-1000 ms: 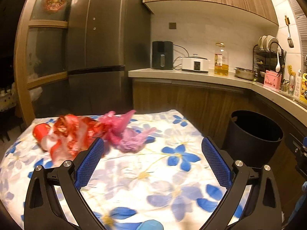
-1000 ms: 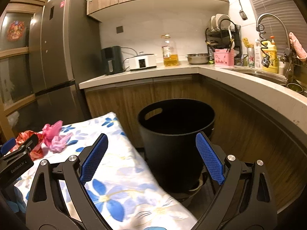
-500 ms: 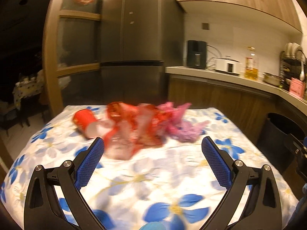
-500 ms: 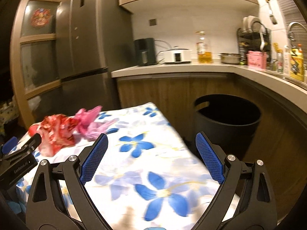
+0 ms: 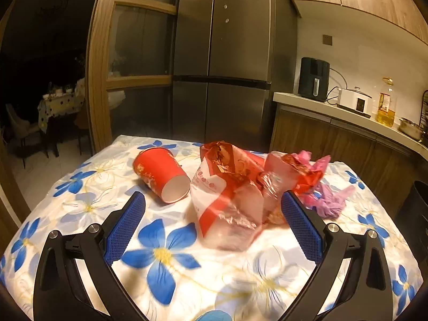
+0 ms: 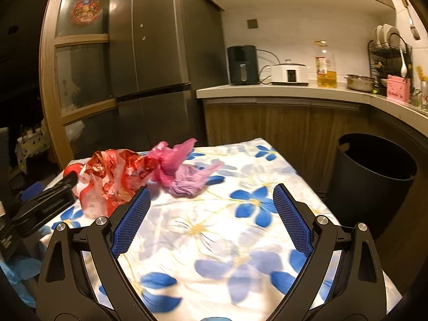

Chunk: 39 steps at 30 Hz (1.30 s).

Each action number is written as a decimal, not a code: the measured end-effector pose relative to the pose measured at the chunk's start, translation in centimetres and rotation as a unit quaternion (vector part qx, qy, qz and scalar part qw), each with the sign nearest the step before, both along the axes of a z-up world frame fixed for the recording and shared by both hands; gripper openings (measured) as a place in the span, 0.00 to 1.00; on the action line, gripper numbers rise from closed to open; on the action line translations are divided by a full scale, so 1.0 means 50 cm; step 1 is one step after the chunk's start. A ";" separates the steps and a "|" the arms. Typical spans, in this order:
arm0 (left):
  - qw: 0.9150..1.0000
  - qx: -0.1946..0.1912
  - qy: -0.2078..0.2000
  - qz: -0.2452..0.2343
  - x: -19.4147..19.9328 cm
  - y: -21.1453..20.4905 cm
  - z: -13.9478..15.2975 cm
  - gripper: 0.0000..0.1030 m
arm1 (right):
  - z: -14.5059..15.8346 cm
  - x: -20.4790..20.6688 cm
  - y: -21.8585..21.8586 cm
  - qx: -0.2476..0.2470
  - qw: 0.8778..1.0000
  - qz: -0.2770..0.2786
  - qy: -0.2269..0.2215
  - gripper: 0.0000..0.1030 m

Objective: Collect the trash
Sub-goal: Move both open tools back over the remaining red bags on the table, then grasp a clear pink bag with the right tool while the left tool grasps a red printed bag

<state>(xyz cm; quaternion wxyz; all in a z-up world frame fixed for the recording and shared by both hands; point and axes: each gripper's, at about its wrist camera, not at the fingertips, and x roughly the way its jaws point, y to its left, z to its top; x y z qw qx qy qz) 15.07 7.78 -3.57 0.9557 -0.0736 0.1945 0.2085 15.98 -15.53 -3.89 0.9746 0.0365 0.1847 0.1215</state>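
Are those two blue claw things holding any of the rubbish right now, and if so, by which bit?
No, nothing is held. The left gripper is open before the red-and-clear plastic bag, and the right gripper is open over the flowered tablecloth.

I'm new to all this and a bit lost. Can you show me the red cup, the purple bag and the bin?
Red cup (image 5: 157,172): left wrist view, its side wall.
Purple bag (image 6: 188,180): right wrist view, its crumpled middle.
Bin (image 6: 374,184): right wrist view, its outer wall.

Right wrist view: red cup (image 6: 70,169) mostly hidden behind the crinkled red-and-clear bag (image 6: 112,179) and the left gripper's finger. Black bin (image 6: 371,184) base cut off by the table edge. Left wrist view: bin is only a sliver at frame right; bag's near end is motion-blurred, print probably illegible.
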 end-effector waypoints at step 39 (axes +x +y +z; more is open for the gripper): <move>0.989 -0.114 0.077 -0.057 0.038 0.059 -0.080 0.04 | -0.044 0.180 0.218 0.036 0.989 0.114 0.086 0.81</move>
